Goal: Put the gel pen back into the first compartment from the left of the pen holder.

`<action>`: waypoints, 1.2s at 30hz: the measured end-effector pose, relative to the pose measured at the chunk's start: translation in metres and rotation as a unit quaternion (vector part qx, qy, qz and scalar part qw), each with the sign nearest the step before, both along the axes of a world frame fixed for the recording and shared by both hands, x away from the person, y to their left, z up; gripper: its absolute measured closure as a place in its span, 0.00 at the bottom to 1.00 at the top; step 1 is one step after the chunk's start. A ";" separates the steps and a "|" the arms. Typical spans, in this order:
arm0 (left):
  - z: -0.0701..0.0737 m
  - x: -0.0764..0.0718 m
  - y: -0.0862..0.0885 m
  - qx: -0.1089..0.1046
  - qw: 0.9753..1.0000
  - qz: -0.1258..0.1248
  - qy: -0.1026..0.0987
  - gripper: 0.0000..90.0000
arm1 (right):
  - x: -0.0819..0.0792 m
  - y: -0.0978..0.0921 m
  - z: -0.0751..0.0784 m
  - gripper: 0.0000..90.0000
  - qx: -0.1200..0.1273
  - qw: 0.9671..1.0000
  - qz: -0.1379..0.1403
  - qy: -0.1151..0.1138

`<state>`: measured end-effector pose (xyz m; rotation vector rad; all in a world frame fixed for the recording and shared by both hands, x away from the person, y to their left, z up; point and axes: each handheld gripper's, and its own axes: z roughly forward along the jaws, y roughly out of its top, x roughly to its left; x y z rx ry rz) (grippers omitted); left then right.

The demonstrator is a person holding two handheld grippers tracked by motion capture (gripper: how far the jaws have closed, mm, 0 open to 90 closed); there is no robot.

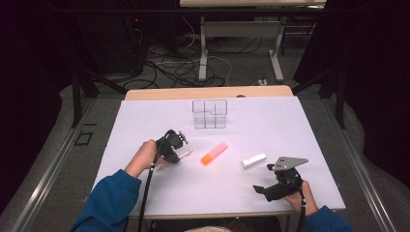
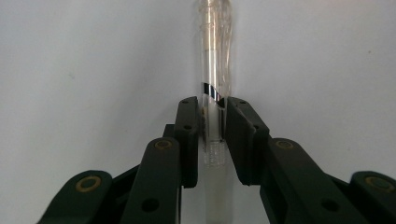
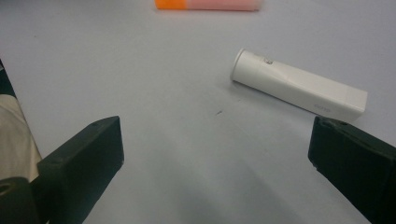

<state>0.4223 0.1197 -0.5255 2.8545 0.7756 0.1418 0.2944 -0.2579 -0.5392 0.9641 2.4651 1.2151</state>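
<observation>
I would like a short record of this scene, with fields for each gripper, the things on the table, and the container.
left gripper: shut on the clear pen, which lies on the table
right gripper: open, holds nothing, near the white tube
between them: orange and pink marker, lying flat
container: clear divided organizer, upright at the far side, looks empty
surface: white table

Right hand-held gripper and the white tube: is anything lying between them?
No. In the right gripper view, bare table runs from the open right hand-held gripper to the white tube.
</observation>
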 end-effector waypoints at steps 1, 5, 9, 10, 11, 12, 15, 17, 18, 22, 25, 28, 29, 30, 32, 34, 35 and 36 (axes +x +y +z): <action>0.000 0.001 0.000 0.000 1.000 0.002 0.003 0.83 | 0.000 0.000 0.000 0.03 -0.001 1.000 0.001 -0.002; -0.001 0.002 0.001 -0.008 1.000 0.002 0.014 0.86 | 0.001 0.000 0.000 0.03 -0.003 1.000 0.002 0.001; -0.001 0.004 0.005 -0.019 1.000 -0.004 0.019 0.88 | 0.001 0.000 0.000 0.03 -0.003 1.000 0.002 0.003; -0.001 0.004 0.006 -0.023 1.000 -0.002 0.019 0.88 | 0.001 0.000 0.000 0.03 -0.004 1.000 0.002 0.002; -0.001 0.004 0.007 -0.027 0.999 0.001 0.022 0.88 | 0.000 0.000 0.000 0.03 -0.004 1.000 0.002 0.003; -0.001 0.004 0.008 -0.030 0.999 0.001 0.021 0.88 | 0.000 -0.001 0.000 0.03 -0.004 1.000 0.002 0.003; 0.000 0.004 0.011 -0.040 0.999 0.004 0.021 0.88 | 0.000 -0.001 0.000 0.03 -0.001 1.000 0.001 0.000; 0.000 0.004 0.014 -0.047 0.999 0.005 0.018 0.88 | 0.000 -0.001 0.000 0.03 -0.001 1.000 0.000 -0.001; 0.001 0.004 0.015 -0.051 0.998 0.005 0.019 0.88 | 0.000 -0.001 0.000 0.03 -0.002 1.000 0.000 -0.001; 0.004 0.002 0.021 -0.080 0.997 0.011 0.013 0.88 | 0.000 -0.001 0.001 0.03 -0.003 1.000 0.000 0.005; 0.008 0.001 0.026 -0.105 0.994 0.018 0.004 0.88 | 0.000 -0.001 0.001 0.03 -0.003 1.000 0.000 0.002; 0.010 0.000 0.031 -0.135 0.990 0.036 -0.008 0.88 | 0.000 -0.001 0.001 0.03 -0.002 1.000 0.001 0.001; 0.011 0.000 0.033 -0.138 0.990 0.036 -0.014 0.88 | 0.000 -0.001 0.001 0.03 -0.003 1.000 0.001 0.000; 0.011 0.000 0.034 -0.145 0.988 0.043 -0.021 0.88 | 0.000 -0.001 0.001 0.03 -0.004 1.000 0.000 0.000; 0.012 -0.001 0.037 -0.158 0.986 0.051 -0.034 0.88 | 0.000 -0.001 0.001 0.03 -0.003 1.000 0.000 0.000; 0.013 -0.001 0.039 -0.174 0.982 0.057 -0.046 0.88 | 0.000 -0.001 0.001 0.03 -0.003 1.000 0.001 0.001; 0.013 -0.002 0.040 -0.175 0.982 0.061 -0.049 0.88 | 0.000 -0.001 0.001 0.03 -0.003 1.000 0.001 0.002; 0.013 -0.002 0.040 -0.180 0.980 0.063 -0.053 0.88 | 0.000 -0.001 0.001 0.03 -0.003 1.000 0.000 0.002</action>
